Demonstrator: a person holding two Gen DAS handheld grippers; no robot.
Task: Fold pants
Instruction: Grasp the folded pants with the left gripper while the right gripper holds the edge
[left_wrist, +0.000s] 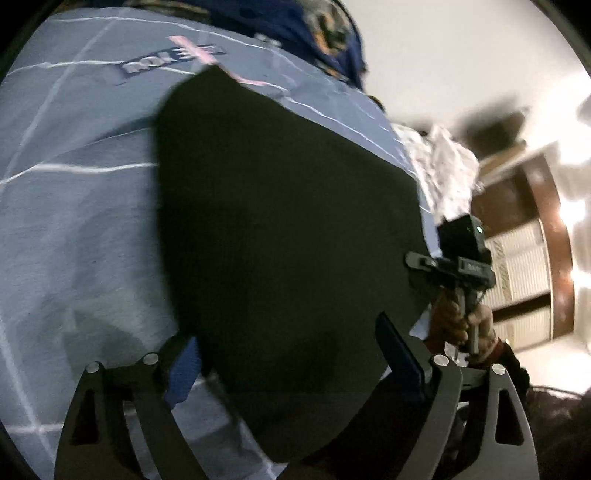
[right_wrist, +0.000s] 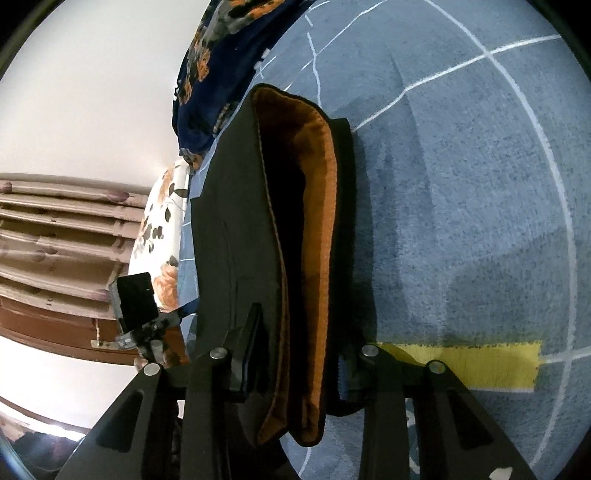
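Soft, fleece-lined black pants (right_wrist: 236, 236) lie limp on the blue bedspread (right_wrist: 461, 184), their doubled edge clamped between the right gripper (right_wrist: 295, 363) fingers, the left gripper (left_wrist: 291, 354) fingers spread apart around the loose cloth; best taken at folded edges.

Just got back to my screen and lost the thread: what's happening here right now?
A person is folding black pants with orange lining on a blue-grey blanket, one pair of tongs in each hand. The right tongs are closed on the pants' edge, lining showing between the fingers. The left tongs stand open around the dark cloth, not pinching it. A yellow patch lies beside the right tongs.
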